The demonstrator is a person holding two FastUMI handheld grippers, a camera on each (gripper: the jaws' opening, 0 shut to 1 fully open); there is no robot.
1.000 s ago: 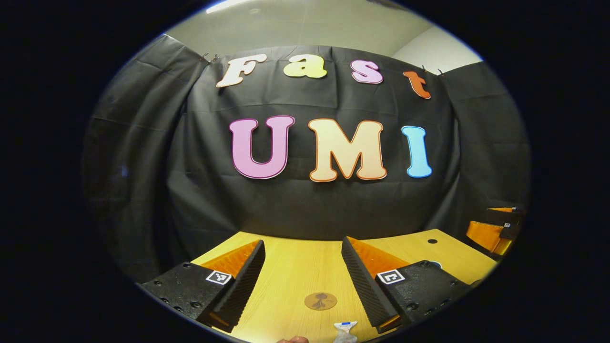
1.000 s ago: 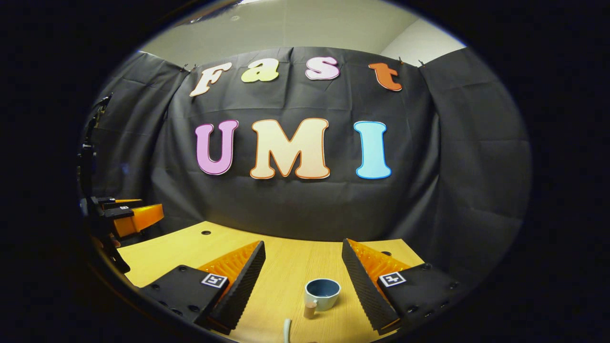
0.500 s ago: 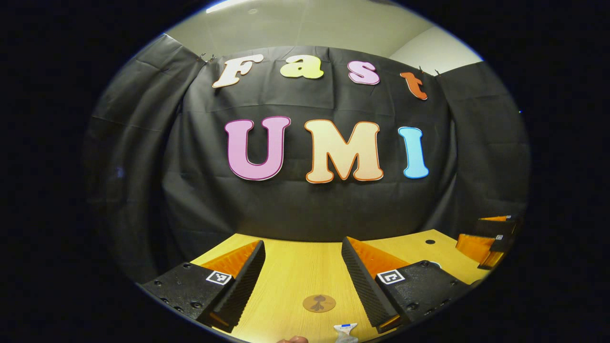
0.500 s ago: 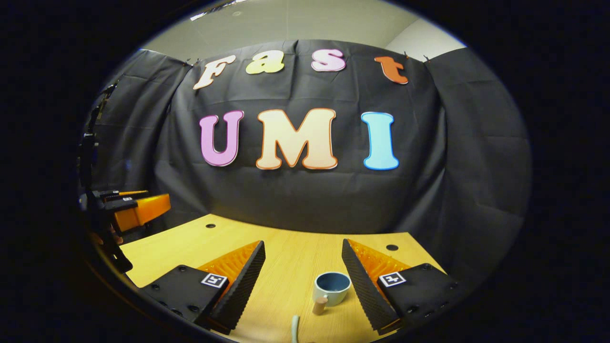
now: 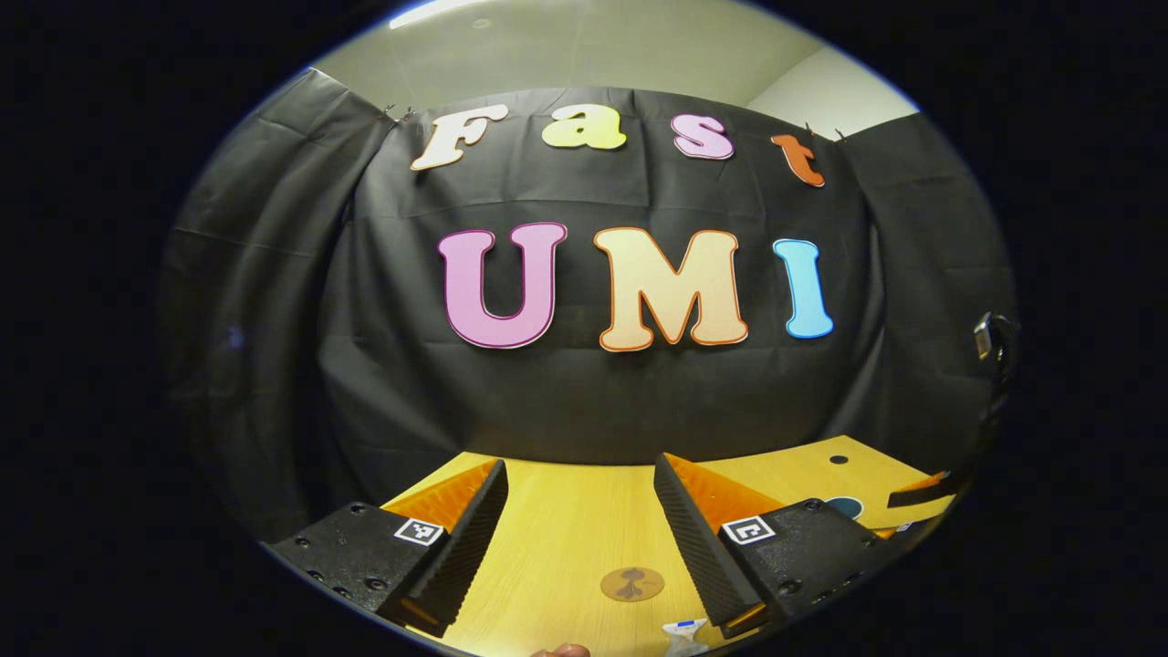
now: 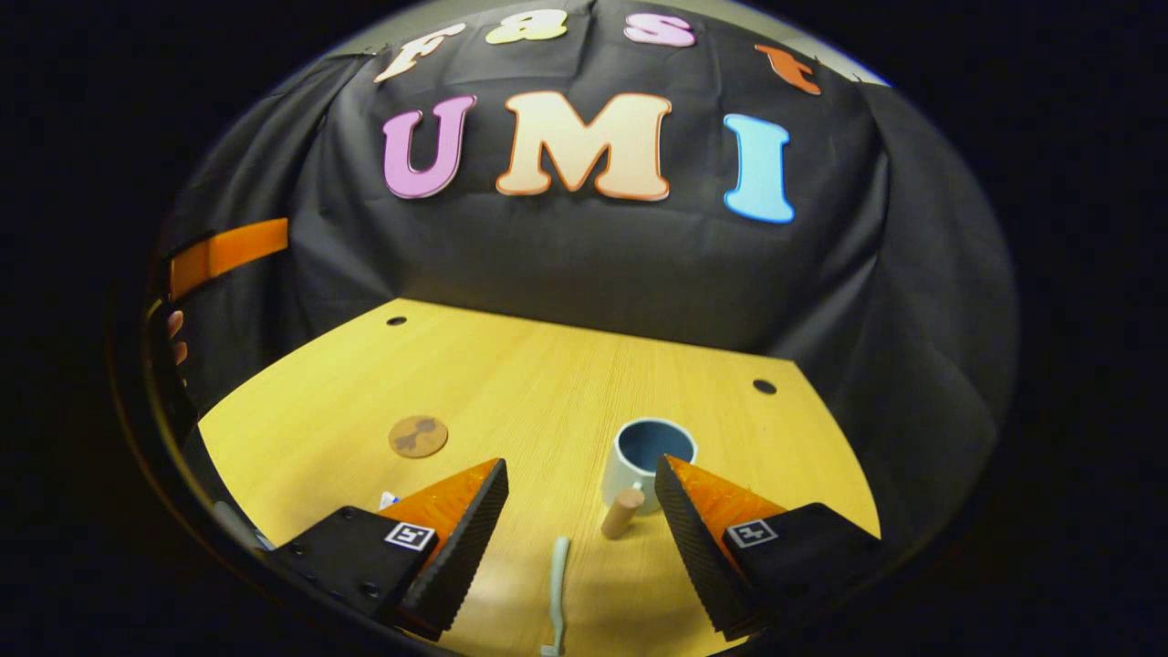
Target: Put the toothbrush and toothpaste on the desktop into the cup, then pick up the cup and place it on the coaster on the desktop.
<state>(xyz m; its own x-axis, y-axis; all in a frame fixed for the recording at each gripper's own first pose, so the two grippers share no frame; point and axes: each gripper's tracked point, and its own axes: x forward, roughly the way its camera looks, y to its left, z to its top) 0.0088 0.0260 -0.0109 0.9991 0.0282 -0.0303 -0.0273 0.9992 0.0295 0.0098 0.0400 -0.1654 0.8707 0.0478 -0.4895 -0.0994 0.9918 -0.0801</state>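
The wooden table [image 6: 511,383] fills the middle and lower part of the right gripper view, bare but for a few small things.

The right claw [image 6: 580,520] sits at the bottom of that view with its fingers spread wide and nothing between them. The left claw [image 5: 580,525], at the bottom of the left gripper view, is likewise spread and empty, hanging above the table.

The cup [image 6: 650,464] stands upright just right of centre in the right gripper view, open mouth up and nothing inside, close against the tip of the right finger. Its handle ends in a wooden knob [image 6: 622,513] pointing toward the camera. It looks ceramic, so likely stiff, fairly heavy and smooth. I would grip across the wall or around the handle, and set it down gently.

The toothbrush [image 6: 557,593] lies flat at bottom centre, between the spread fingers, its long axis running toward the camera. It should be light and rigid but thin, best pinched across the handle, low to the table.

The coaster [image 6: 418,435] is a flat brown disc at centre left, well apart from the cup.

The toothpaste [image 5: 683,636] peeks in at the bottom edge of the left gripper view, just below the coaster there. Likely a soft, light tube, so hold its middle without squeezing hard.
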